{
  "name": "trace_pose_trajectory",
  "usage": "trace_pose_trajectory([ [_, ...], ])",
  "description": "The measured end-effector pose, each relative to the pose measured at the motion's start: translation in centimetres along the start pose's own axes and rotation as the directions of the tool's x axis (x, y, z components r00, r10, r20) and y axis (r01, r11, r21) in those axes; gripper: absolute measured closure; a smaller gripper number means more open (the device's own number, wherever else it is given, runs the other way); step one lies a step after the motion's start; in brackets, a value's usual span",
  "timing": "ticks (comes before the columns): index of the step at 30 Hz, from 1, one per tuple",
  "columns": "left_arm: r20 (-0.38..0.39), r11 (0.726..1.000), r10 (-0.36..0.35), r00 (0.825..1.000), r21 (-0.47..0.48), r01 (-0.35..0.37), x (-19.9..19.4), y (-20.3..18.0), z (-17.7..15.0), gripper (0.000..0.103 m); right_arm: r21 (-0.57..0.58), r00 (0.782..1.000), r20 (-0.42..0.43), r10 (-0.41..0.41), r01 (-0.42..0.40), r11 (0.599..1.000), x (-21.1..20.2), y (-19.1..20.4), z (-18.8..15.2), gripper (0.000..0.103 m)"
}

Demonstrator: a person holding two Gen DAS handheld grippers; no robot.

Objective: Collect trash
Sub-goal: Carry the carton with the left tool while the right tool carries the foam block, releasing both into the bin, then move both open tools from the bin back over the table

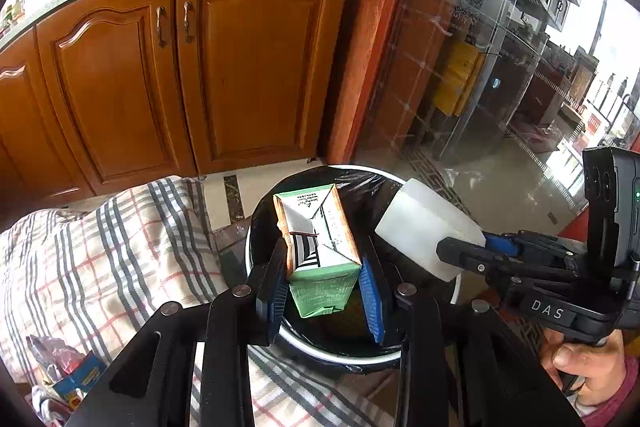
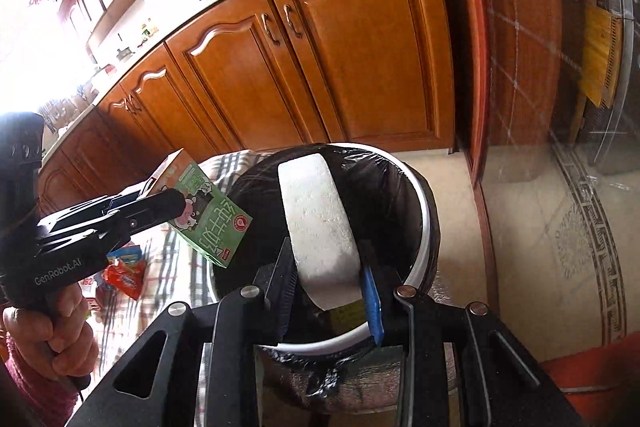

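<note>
My left gripper [image 1: 326, 267] is shut on a green and white milk carton [image 1: 320, 247] and holds it over the open trash bin [image 1: 340, 357], which is white with a black liner. My right gripper [image 2: 328, 267] is shut on a white foam block [image 2: 318, 223] and holds it over the same bin [image 2: 424, 247]. The foam block [image 1: 424, 227] and right gripper [image 1: 460, 249] show at the right in the left wrist view. The carton [image 2: 208, 223] and left gripper [image 2: 176, 203] show at the left in the right wrist view.
A plaid cloth [image 1: 100, 259] covers the surface left of the bin, with snack wrappers [image 2: 124, 273] on it. Wooden kitchen cabinets [image 1: 180, 75] stand behind. A glass door [image 1: 500, 67] is at the right.
</note>
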State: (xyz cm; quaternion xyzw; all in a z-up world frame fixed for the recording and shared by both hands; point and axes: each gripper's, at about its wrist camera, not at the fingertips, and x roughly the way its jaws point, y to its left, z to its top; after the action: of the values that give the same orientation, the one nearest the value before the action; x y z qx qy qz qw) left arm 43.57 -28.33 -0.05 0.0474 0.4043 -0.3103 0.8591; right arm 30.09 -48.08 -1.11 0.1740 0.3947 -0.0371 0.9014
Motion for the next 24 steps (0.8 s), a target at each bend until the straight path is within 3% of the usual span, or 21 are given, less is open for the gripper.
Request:
trace_pose_trajectory([
  [16, -0.069, 1.0, 0.012, 0.998, -0.008, -0.012, 4.0, -0.6, 0.1, 0.071, -0.004, 0.999, -0.054, -0.002, 0.002, 1.0, 2.8, -0.8, 0.4, 0.072],
  [24, -0.059, 1.0, 0.007, 0.998, -0.024, -0.008, 2.6, -0.2, -0.3, 0.064, 0.016, 0.999, -0.051, -0.007, 0.008, 1.0, 2.4, -0.9, 0.5, 0.06],
])
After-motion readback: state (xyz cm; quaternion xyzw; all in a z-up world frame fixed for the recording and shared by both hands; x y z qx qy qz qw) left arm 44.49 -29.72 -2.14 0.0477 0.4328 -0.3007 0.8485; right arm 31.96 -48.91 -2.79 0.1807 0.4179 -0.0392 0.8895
